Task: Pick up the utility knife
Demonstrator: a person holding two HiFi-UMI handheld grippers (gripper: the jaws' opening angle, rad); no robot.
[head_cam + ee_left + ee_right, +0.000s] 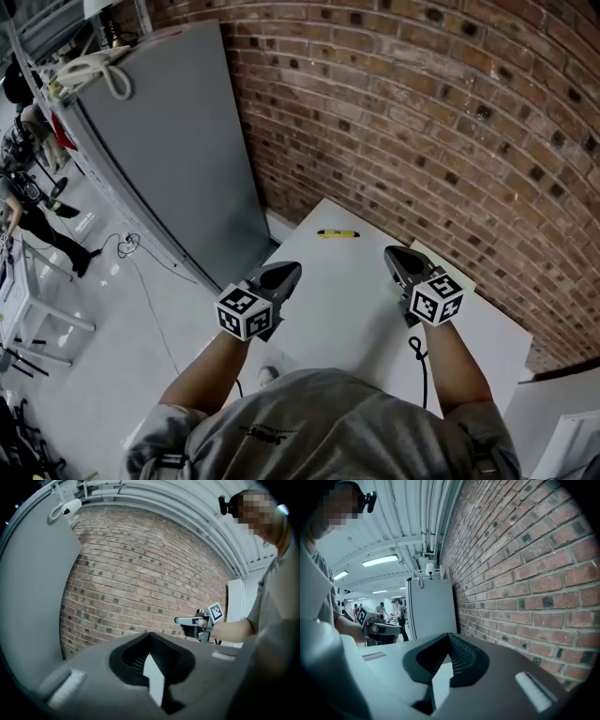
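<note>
— Where is the knife?
— The yellow knife [337, 233] lies at the far end of the white table [361, 328], near the brick wall [422, 112].
— And the hands?
— The left gripper [291, 269] and the right gripper [392, 253] are held level, side by side; both sets of jaws are closed and empty.

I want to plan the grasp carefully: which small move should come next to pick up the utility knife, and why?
Probably open the jaws of the right gripper: it and the left gripper are shut and empty, and the utility knife lies untouched on the table ahead of them.
</note>
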